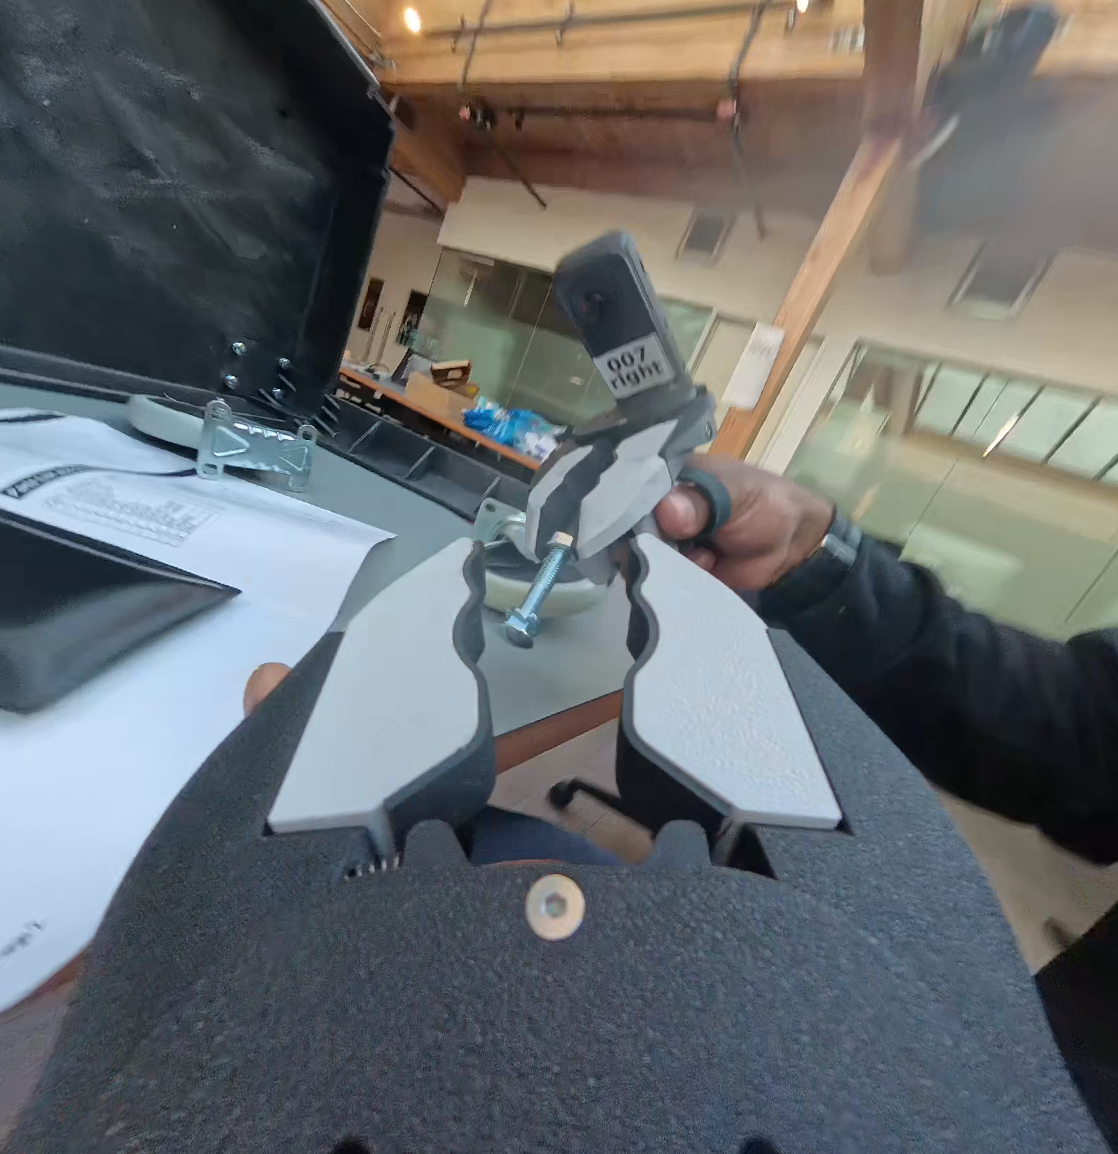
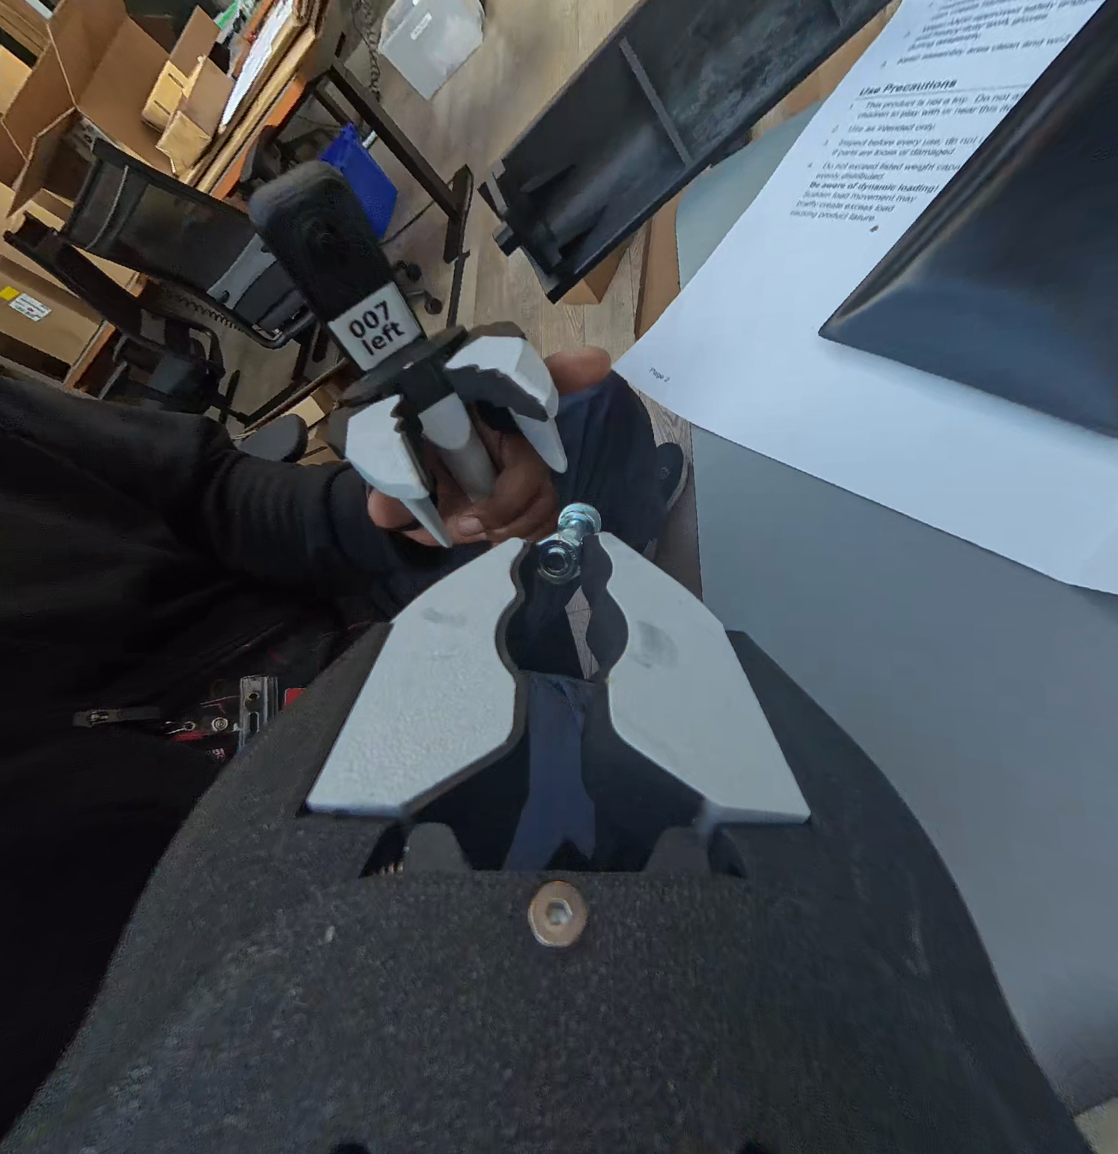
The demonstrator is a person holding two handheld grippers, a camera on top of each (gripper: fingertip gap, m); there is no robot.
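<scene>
Between the tips of the right gripper [image 2: 559,562] sits a zinc-plated bolt [image 1: 539,587] — the fingers [image 2: 644,624] are drawn narrow and pinch it at its threaded end, where a nut [image 2: 558,560] shows between the two pads. From that grip the bolt's long axis runs straight out beyond the fingertips, shank first, hex head [image 1: 519,631] last, slanting down toward the left gripper.

That head hangs in the gap of the left gripper [image 1: 553,562], whose fingers [image 1: 406,655] stand wide apart and hold nothing — neither pad touches the bolt, and clear space shows on both sides of the head. So the two grippers face each other nearly tip to tip, with the bolt bridging most of the space between them; the right one has it, the left one is only around its free end.

Just beyond the left fingertips, behind the bolt, a pale caster wheel [image 1: 544,593] with a metal mounting plate lies on the grey table [image 1: 556,674]. Farther off to the left of those fingers lie a white printed sheet [image 1: 188,549], a toothed metal bracket [image 1: 257,449] and a black open case [image 1: 169,187]. A hand [image 1: 750,524] in a dark sleeve grips the right gripper's handle.
</scene>
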